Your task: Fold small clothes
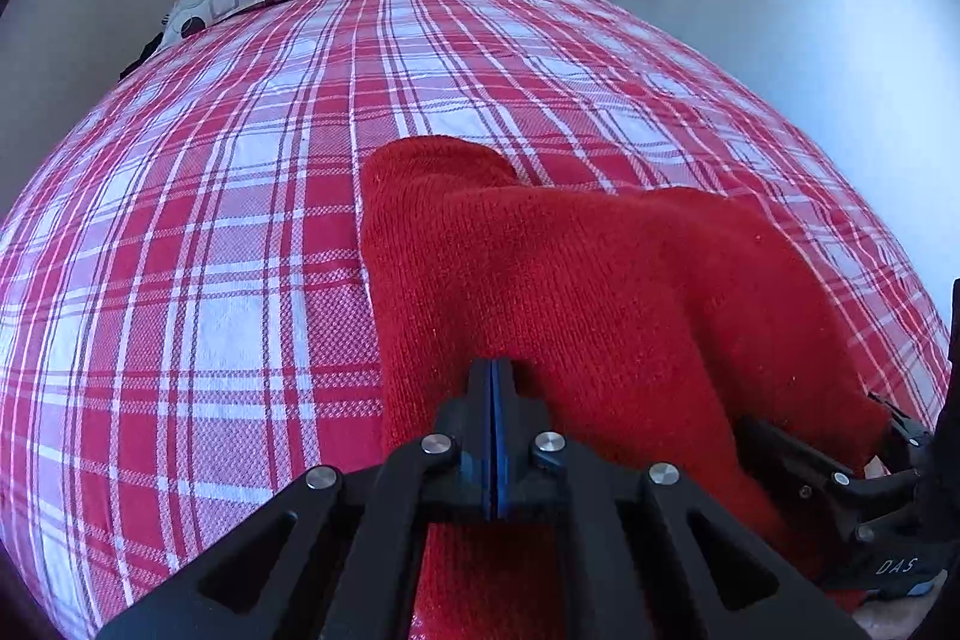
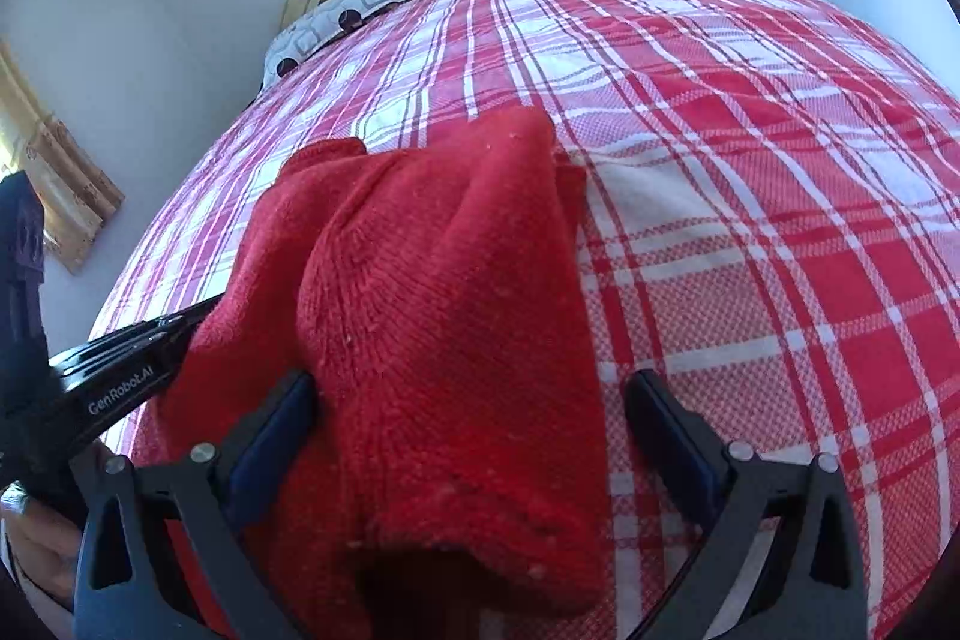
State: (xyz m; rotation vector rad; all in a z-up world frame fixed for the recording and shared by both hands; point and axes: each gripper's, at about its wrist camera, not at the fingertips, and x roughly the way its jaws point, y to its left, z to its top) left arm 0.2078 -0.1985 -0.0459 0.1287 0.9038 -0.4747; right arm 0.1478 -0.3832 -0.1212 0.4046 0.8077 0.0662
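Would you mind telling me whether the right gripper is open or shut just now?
Open. The right gripper has its fingers spread wide either side of the red knit, which lies between them ungripped.

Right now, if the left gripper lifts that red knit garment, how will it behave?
Likely floppy: the red knit garment already sags in soft folds over the plaid bedspread. Probably not slippery, since its surface looks fuzzy. The left gripper is shut on one edge, so the rest would probably hang and drag.
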